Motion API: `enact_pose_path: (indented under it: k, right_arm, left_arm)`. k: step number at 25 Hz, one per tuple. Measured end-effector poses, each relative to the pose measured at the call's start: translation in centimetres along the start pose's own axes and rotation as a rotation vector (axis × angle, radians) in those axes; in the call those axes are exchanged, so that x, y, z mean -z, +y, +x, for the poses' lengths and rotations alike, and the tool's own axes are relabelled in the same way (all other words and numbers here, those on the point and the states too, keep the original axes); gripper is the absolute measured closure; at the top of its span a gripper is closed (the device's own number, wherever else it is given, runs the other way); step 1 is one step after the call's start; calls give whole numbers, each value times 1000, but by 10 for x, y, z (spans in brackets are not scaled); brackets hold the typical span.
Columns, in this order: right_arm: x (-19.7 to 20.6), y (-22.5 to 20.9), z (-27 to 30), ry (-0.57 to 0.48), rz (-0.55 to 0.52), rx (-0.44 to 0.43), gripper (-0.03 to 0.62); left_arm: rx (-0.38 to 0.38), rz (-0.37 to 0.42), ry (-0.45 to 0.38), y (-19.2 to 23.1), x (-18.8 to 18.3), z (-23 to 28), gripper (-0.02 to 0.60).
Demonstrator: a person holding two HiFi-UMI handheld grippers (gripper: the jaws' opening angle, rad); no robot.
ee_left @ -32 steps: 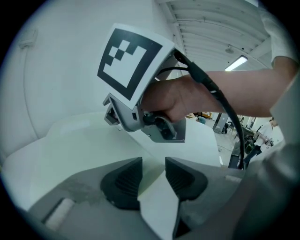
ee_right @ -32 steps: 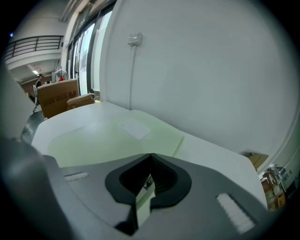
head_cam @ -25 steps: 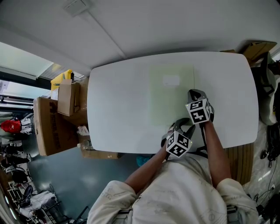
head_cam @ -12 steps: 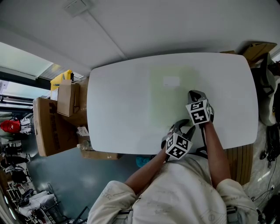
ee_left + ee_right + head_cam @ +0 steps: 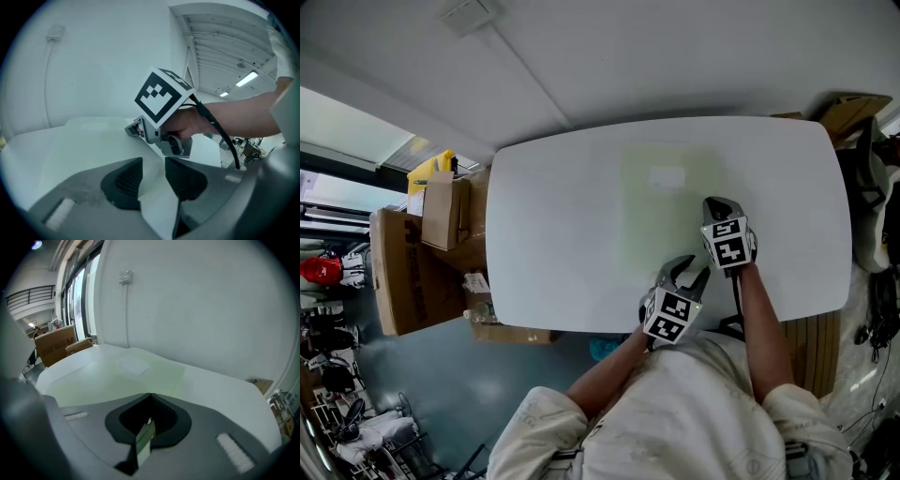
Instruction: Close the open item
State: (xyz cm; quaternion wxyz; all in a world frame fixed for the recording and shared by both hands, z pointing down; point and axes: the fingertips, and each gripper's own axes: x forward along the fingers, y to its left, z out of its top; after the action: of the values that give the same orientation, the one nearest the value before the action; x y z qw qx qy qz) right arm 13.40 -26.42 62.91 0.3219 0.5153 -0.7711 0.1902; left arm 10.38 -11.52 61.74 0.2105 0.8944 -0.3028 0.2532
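Thin, flat pale-green folder point(image 5: 661, 230) with white rectangular label point(image 5: 667, 175), on smooth white round-cornered table point(image 5: 553, 234). Left gripper point(image 5: 689, 269) spread, empty; right gripper point(image 5: 717, 201) tips pressed together.

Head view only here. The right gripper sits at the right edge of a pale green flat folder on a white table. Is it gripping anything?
Observer: Yes. The right gripper view shows the right gripper with its jaws together on a thin pale green sheet edge.
Operator: Left gripper?
Observer: The left gripper view shows the left gripper with its jaws slightly apart and a pale sheet corner in the gap.
Operator: Rest of the folder?
Observer: Seen low from the right gripper view, the pale green flat folder lies flat on the white table.
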Motion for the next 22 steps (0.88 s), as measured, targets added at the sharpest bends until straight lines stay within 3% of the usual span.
enact_pose_path:
  k: [8, 22]
  right_arm:
    - [2, -2, 1, -7, 13, 14, 591]
    - [3, -2, 0, -10, 2, 48, 592]
  left_arm:
    - [-55, -4, -61, 22, -19, -22, 425]
    - [-218, -13, -204, 73, -61, -73, 428]
